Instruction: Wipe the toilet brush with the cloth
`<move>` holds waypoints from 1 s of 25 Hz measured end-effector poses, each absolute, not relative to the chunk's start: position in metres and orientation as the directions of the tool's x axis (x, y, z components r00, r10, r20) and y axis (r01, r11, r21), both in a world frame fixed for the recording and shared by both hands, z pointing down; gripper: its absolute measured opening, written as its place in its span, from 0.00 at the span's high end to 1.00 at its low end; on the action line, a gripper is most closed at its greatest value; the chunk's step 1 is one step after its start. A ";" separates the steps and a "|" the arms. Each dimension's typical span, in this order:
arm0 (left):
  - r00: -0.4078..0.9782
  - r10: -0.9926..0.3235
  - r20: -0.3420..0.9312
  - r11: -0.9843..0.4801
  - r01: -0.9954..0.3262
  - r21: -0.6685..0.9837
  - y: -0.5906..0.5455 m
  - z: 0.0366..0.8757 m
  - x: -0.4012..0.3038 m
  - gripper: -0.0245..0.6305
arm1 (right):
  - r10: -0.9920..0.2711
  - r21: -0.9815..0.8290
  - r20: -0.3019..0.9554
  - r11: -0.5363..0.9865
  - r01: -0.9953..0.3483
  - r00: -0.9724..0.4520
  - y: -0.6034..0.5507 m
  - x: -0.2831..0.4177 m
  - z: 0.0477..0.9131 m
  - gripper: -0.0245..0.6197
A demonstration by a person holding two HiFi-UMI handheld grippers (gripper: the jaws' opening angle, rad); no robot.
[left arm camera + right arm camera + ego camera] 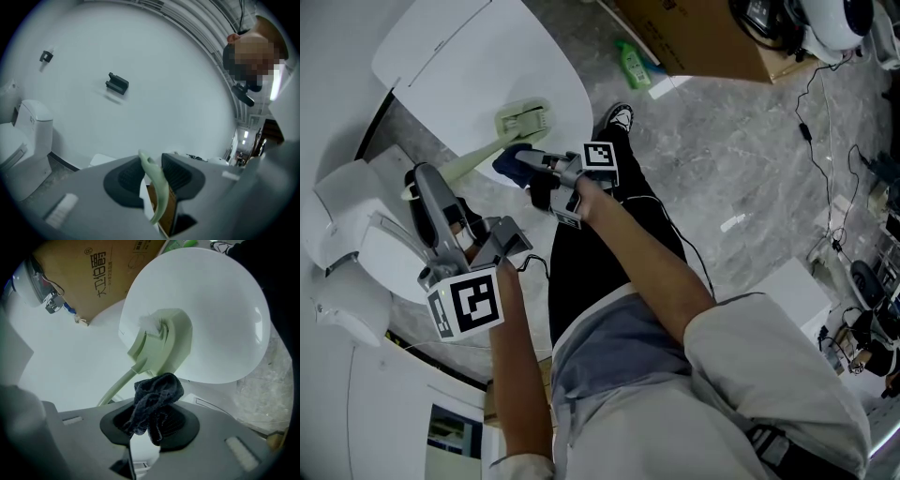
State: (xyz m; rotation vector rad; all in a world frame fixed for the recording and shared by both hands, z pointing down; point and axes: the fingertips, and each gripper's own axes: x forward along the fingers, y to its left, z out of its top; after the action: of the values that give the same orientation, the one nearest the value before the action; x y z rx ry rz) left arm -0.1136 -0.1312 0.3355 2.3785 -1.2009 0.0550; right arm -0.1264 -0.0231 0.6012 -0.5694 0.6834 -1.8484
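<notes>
Grey marbled flooring (pixel 741 150) is spreading out beneath a person who is standing over a white toilet lid (pixel 469 56) with a gripper in each hand. The left gripper (pixel 431 187) is gripping the pale green toilet brush (pixel 523 122) by its handle. In the left gripper view, its jaws are closing tight on the thin curved stem, with the dark pads (pixel 126 180) pressing it from both sides. The brush's flat head is hanging over the lid, and the handle is slanting down and left toward the left gripper.

The right gripper (pixel 528 173) is pinching a dark blue cloth (pixel 511 161). Its jaws are drawn nearly together on the bunched fabric, which is bulging out past the tips. In the right gripper view, the cloth is sitting just below the brush head, right by the neck of the handle. Whether the two are touching cannot be told.

Behind the lid, a cardboard box (pixel 694 37) is resting on the floor, and a green bottle (pixel 633 64) is lying just beside it. The person's shoe (pixel 617 117) is showing near the lid's edge. The left gripper view is taking in a white wall (pixel 154 70) with a small black bracket (pixel 117 83), and a toilet (pixel 28 136) is standing at the far left.
</notes>
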 end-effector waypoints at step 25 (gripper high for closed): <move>0.606 -0.756 0.247 -0.497 -0.777 0.387 -0.131 0.334 -0.112 0.96 | -0.849 -0.849 0.210 -0.405 0.341 -0.485 0.012 -0.085 0.615 0.82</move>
State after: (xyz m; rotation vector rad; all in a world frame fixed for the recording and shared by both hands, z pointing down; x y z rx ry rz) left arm -0.1123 -0.1312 0.3343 2.3731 -1.2158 0.0612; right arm -0.0849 0.0121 0.6148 -0.8393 0.9817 -1.9624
